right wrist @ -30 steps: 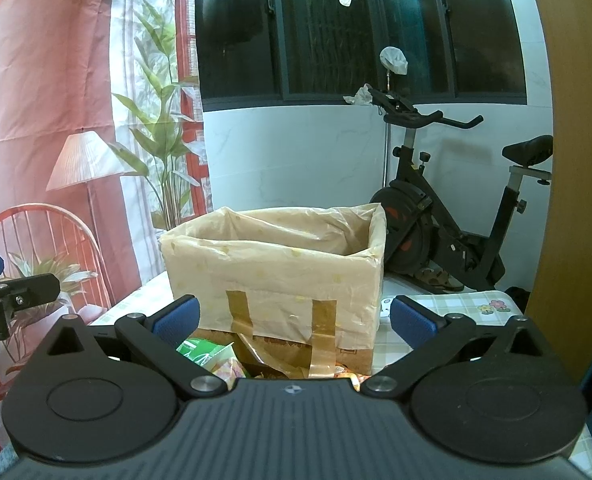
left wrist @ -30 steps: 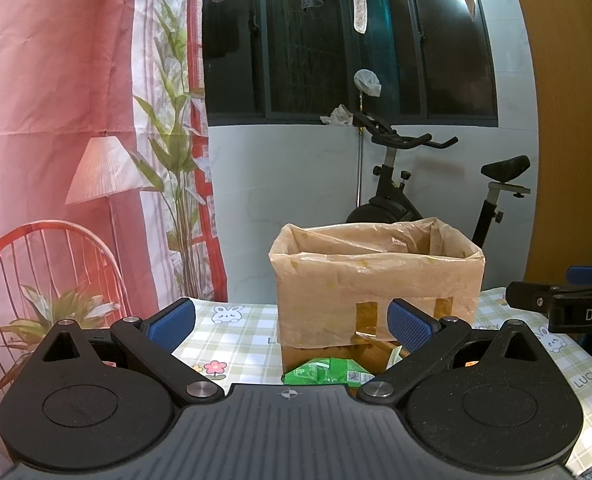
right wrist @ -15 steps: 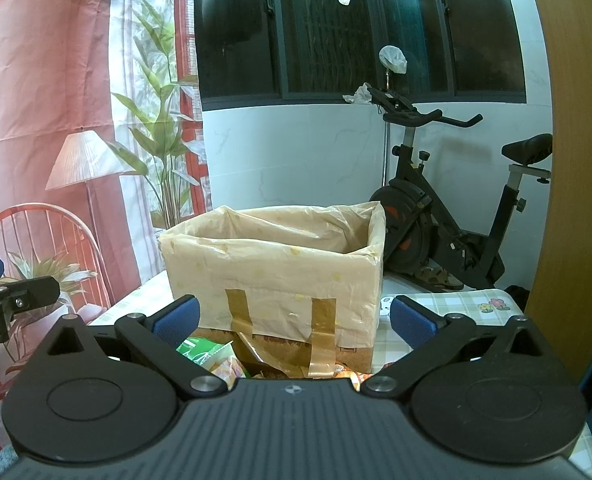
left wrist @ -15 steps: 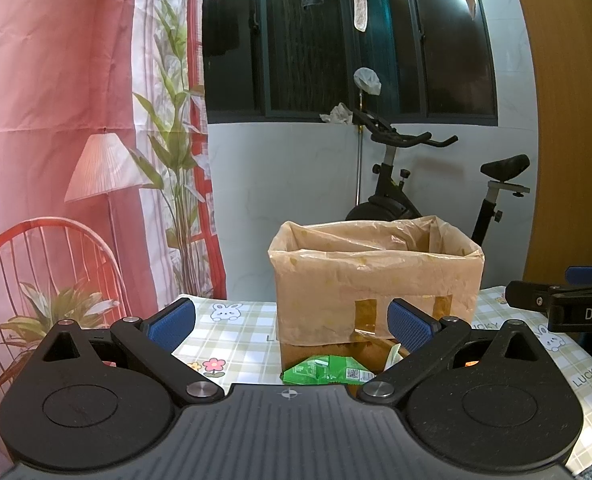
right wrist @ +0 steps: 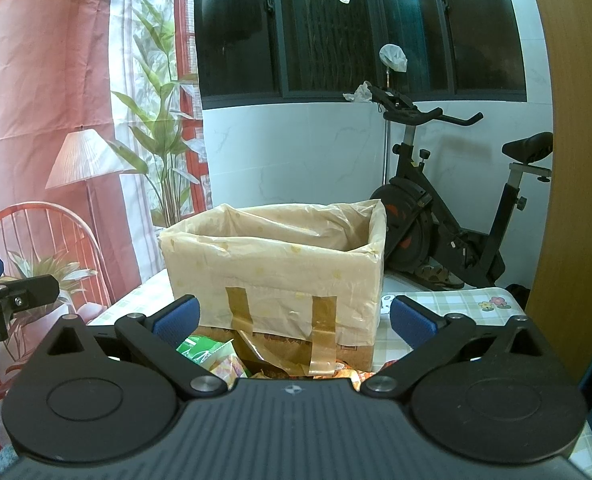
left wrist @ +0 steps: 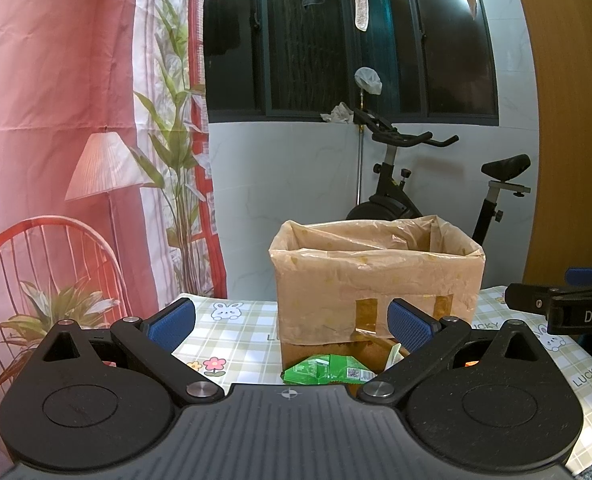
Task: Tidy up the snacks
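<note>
Nothing shifted since a second ago, left gripper (left wrist: 289,320) and right gripper (right wrist: 293,318) both hung wide apart, empty, green snack packet (left wrist: 328,369) lay against the lined box (left wrist: 376,276) on the checked tablecloth (left wrist: 239,320).

L claw (left wrist: 291,322): jaws wide, empty | R claw (right wrist: 294,322): jaws wide, empty | both level

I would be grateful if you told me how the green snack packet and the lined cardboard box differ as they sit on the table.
The green snack packet lies flat and crumpled on the checked tablecloth; the cardboard box stands upright behind it. The packet is bright green and low; the box is tan, far taller, open-topped, and lined with a plastic bag taped down its front. Both rest on the table, ahead of the open left tongs.
</note>
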`<state>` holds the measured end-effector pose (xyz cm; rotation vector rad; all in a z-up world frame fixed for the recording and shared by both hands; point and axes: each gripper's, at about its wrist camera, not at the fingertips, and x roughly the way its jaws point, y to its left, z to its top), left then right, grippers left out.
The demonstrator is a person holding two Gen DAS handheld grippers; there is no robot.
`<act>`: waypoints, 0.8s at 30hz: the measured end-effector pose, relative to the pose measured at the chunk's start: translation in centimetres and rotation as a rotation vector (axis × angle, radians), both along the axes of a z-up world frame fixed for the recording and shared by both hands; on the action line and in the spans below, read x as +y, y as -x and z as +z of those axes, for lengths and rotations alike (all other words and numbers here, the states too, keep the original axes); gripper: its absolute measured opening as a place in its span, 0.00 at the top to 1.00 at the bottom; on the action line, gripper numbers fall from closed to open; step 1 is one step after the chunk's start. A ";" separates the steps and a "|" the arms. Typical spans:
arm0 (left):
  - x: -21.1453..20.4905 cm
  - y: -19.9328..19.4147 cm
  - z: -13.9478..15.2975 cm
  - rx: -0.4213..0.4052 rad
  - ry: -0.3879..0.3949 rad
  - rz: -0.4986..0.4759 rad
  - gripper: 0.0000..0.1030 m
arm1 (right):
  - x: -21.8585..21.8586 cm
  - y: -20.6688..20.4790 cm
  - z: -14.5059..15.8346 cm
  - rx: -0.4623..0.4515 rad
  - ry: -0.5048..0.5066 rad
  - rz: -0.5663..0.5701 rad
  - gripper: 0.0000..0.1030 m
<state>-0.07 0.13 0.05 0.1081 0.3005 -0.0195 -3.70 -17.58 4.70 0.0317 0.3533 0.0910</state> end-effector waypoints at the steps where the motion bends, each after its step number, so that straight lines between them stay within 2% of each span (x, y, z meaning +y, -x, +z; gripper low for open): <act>1: 0.0 0.0 0.0 0.000 0.000 0.002 0.00 | -0.5 -0.1 0.2 0.001 0.000 0.001 0.00; 6: 0.1 0.0 -0.3 0.004 -0.003 0.017 0.00 | -0.7 0.0 1.0 0.004 -0.001 0.001 0.00; 12: 0.3 -0.2 -0.7 -0.001 -0.021 0.032 0.00 | -0.7 -0.5 -0.8 0.014 -0.005 -0.005 0.00; 16: 0.9 -0.9 -1.4 -0.006 -0.039 0.056 0.00 | -0.7 -0.7 -1.0 0.013 -0.022 -0.017 0.00; 20: 1.7 -2.3 -2.5 0.043 -0.025 0.077 0.00 | -1.1 -1.0 -1.8 -0.005 -0.056 -0.032 0.00; 24: 2.2 -3.7 -4.7 0.108 -0.006 0.064 0.00 | -1.2 -1.6 -4.3 0.012 -0.082 -0.045 0.00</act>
